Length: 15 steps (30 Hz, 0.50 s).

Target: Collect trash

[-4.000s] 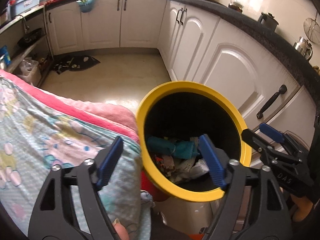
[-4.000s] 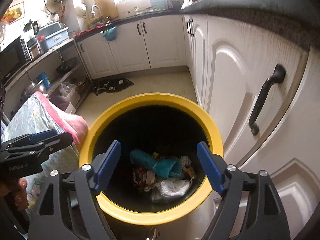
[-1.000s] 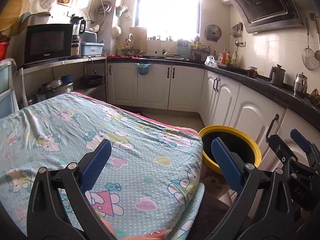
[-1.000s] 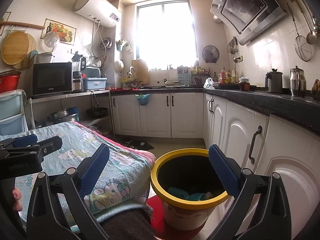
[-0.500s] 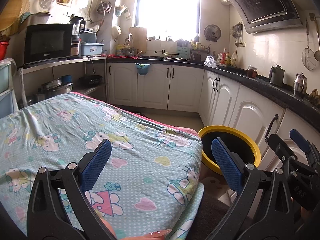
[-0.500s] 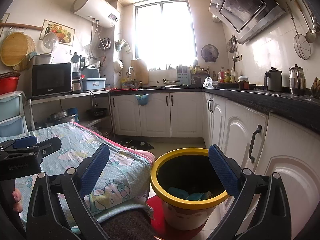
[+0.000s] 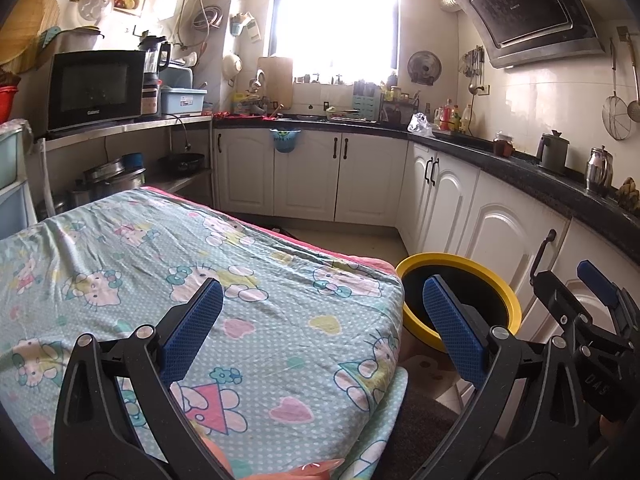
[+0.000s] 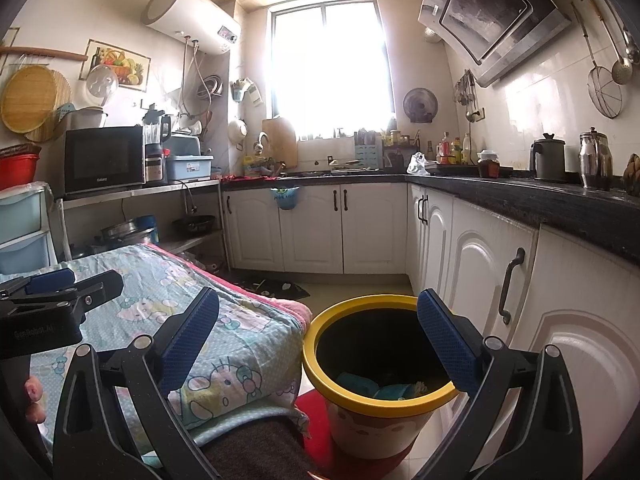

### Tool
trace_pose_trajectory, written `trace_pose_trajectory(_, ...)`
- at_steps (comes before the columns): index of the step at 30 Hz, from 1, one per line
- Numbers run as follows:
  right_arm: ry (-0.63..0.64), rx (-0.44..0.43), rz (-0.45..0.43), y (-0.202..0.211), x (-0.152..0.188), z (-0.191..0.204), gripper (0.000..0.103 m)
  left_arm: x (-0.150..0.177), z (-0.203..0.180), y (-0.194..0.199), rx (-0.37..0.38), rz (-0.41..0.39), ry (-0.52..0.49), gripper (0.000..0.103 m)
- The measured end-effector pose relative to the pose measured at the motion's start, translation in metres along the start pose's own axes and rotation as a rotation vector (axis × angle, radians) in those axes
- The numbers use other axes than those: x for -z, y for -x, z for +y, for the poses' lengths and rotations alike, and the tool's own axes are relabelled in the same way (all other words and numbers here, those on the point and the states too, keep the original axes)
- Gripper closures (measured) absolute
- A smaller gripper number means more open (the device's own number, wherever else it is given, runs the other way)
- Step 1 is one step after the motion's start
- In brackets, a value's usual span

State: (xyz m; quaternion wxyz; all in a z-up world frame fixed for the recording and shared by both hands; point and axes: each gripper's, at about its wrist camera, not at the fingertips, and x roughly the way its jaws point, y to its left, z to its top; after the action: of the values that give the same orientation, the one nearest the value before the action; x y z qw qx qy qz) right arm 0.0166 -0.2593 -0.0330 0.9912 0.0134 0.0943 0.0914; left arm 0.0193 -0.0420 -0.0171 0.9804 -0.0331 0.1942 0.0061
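A yellow-rimmed trash bin (image 8: pixel 352 307) stands on the floor between the covered table and the white cabinets; it also shows in the left wrist view (image 7: pixel 460 261). Teal and mixed trash (image 8: pixel 374 390) lies inside it. My left gripper (image 7: pixel 320 332) is open and empty, held over the table's front right corner. My right gripper (image 8: pixel 318 340) is open and empty, held back from and above the bin's near rim. The right gripper also appears at the right edge of the left wrist view (image 7: pixel 592 320), and the left gripper at the left edge of the right wrist view (image 8: pixel 60 292).
A table under a Hello Kitty cloth (image 7: pixel 160 288) fills the left. White cabinets (image 8: pixel 480 264) with dark handles run along the right under a black counter (image 8: pixel 540 196). A red mat (image 8: pixel 312 412) lies under the bin. A dark floor mat (image 8: pixel 268 286) lies near the far cabinets.
In the last second both grippers have hardly moved. Since four seconds ago both have pulled up and back from over the bin's mouth, staying open and empty.
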Motion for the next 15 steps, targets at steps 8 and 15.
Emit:
trace_pose_trajectory(8, 0.000, 0.000, 0.003, -0.0004, 0.0000, -0.0006, 0.006, 0.0000, -0.0002, -0.0003, 0.001, 0.001, 0.000, 0.011)
trace_pose_trajectory(15, -0.001, 0.000, 0.002, -0.0002, 0.0002, -0.0007, 0.006, 0.0001, -0.0005, -0.0006, -0.001, 0.000, -0.002, 0.011)
